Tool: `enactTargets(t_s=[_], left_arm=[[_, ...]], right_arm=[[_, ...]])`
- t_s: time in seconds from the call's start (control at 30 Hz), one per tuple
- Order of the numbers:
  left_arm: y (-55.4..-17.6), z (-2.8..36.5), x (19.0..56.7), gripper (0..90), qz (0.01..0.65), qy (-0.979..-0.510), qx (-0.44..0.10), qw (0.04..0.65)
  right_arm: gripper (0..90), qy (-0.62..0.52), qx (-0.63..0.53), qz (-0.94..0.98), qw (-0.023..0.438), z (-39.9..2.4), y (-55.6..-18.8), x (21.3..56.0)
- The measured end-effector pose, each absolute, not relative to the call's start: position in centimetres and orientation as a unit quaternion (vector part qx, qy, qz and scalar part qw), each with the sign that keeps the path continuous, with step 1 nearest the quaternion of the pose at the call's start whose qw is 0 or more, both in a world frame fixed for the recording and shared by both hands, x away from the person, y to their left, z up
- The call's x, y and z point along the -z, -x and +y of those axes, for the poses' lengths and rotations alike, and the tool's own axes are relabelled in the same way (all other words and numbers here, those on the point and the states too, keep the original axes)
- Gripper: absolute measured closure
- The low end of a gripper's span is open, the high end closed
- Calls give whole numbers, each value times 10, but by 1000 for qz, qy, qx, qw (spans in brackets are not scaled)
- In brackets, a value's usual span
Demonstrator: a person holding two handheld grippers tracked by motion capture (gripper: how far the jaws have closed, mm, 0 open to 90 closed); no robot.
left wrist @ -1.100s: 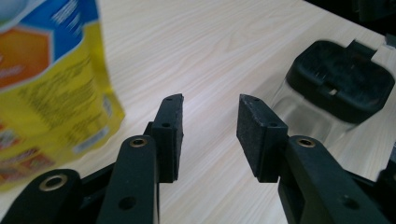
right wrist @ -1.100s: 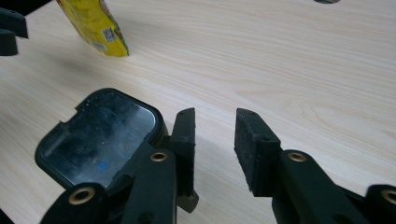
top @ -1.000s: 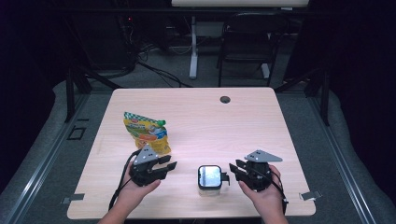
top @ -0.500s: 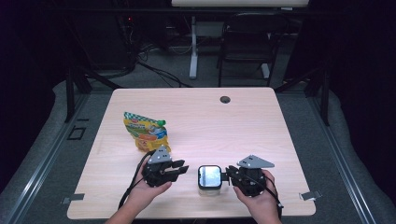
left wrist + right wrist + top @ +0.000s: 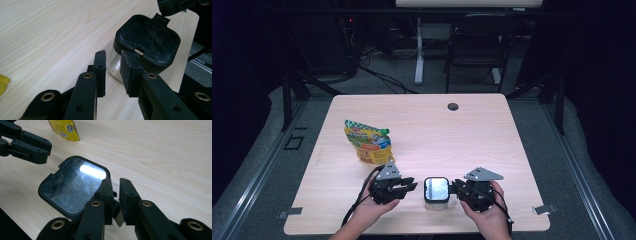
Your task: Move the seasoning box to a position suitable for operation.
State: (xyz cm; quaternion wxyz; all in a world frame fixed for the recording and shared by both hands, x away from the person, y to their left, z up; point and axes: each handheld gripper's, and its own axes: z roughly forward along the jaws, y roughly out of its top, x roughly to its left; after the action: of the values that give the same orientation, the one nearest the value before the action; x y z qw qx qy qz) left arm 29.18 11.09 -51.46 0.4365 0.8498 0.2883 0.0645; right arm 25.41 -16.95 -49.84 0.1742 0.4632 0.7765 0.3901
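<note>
Black hinged lid over a clear plastic body: the small container (image 5: 436,190) stands on the wooden counter (image 5: 492,135) near its front edge, between the two hands, with a whitish granular fill visible through the wall in the left gripper view. It looks light and rigid, with smooth, slippery sides and a glossy lid, so a squeeze too high on the lid could pop it or let the box skid and tip.

Right of the container, the right tongs (image 5: 115,185) have just closed nearly together at the lid's hinge edge; they appear to pinch a small tab there, though the contact is partly hidden.

Left of the container, the left tongs (image 5: 113,61) have just been closing too, yet a gap remains between the pads and nothing lies in it; their tips sit just beside the clear wall below the lid's front latch.

A sound hold would be on the stiff body for steadying, and on the latch lip for opening.

Beyond the container, a yellow snack pouch (image 5: 367,141) lies apart.
</note>
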Motion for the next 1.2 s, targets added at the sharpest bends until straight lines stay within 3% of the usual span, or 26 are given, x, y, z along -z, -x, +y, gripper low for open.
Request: enactTargets(t_s=[1.2], left_arm=[[-278,97,522,900,244,-871,-36,424]], right_arm=[[861,-462,-400,776,156,-170,-255,501]])
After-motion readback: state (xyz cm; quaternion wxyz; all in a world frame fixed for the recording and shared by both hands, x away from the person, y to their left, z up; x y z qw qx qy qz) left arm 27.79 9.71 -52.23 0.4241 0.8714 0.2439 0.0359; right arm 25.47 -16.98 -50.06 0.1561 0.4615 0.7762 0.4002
